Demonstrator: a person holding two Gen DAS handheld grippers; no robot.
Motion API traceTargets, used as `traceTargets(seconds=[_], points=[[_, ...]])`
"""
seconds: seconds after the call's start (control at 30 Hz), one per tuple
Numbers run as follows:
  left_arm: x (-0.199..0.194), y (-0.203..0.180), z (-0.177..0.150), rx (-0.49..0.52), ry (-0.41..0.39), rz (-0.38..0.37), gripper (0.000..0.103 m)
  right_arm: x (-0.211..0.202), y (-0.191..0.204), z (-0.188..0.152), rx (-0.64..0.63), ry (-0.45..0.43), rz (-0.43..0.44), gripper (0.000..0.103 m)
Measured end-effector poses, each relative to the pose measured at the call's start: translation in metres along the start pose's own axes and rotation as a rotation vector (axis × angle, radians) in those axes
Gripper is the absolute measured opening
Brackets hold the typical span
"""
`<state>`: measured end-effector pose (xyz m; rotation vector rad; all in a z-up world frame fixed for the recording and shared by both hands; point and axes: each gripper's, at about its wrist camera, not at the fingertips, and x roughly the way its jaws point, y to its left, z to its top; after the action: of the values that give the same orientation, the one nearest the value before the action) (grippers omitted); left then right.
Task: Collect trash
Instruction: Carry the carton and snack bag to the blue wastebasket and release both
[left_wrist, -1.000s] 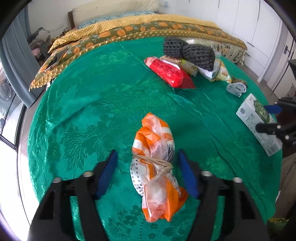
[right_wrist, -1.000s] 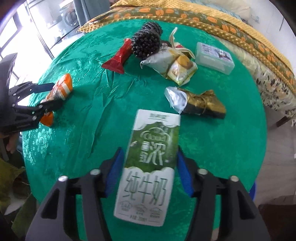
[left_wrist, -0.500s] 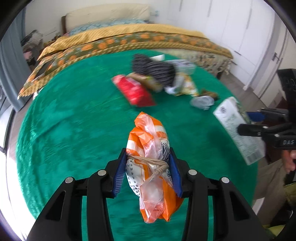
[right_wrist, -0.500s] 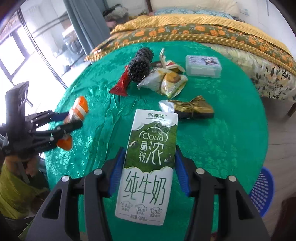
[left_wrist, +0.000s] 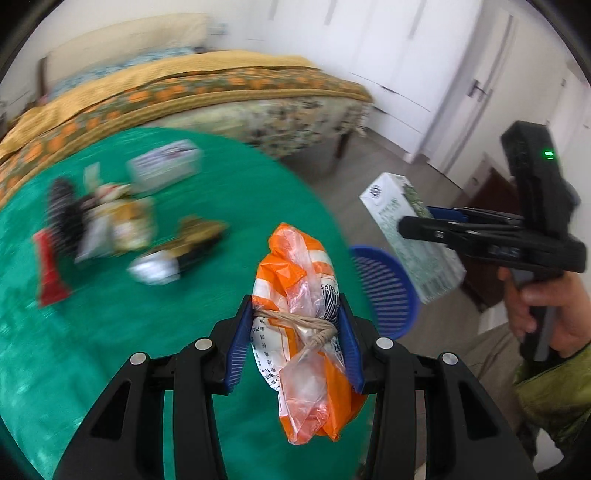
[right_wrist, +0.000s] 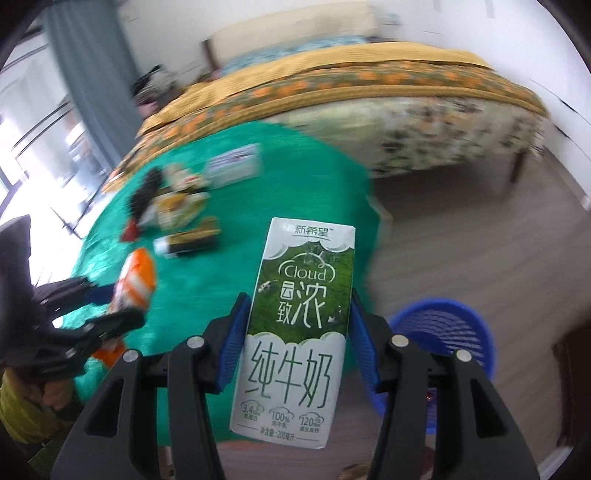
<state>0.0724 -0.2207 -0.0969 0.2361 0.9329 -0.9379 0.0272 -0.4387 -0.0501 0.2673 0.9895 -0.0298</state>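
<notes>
My left gripper (left_wrist: 295, 314) is shut on an orange and white plastic bag (left_wrist: 303, 332) tied with string, held in the air over the edge of the green table (left_wrist: 110, 332). My right gripper (right_wrist: 299, 306) is shut on a green and white milk carton (right_wrist: 299, 314), lifted past the table edge. A blue basket (right_wrist: 450, 332) stands on the floor to the lower right of the carton; in the left wrist view the blue basket (left_wrist: 384, 284) shows just behind the bag. The right gripper (left_wrist: 424, 221) with the milk carton (left_wrist: 417, 236) appears at the right of the left wrist view.
Several wrappers lie blurred on the table: a red packet (left_wrist: 50, 273), a black mesh item (left_wrist: 64, 210), a gold foil wrapper (left_wrist: 192, 240), a clear box (left_wrist: 164, 166). A bed (right_wrist: 369, 85) stands behind. A person's hand (left_wrist: 546, 306) grips the right handle.
Both grippers rose and swung right, from over the table toward its edge; the blue basket came into view. The left jaws closed on the bag; the carton stayed gripped.
</notes>
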Motion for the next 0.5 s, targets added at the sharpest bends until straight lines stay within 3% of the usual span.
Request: traceTargets(seconds=[0.23,0.5], points=[[0.065,-0.081,0.028,0.072,0.041,-0.073,0.043,-0.004,-0.102,-0.019,0.123,-0.009,-0.131,0.051],[0.155,-0.14,0.036,0.1,0.112,-0.088,0.043,0.013,-0.179,-0.043,0.214,0.017,-0.17,0.051]])
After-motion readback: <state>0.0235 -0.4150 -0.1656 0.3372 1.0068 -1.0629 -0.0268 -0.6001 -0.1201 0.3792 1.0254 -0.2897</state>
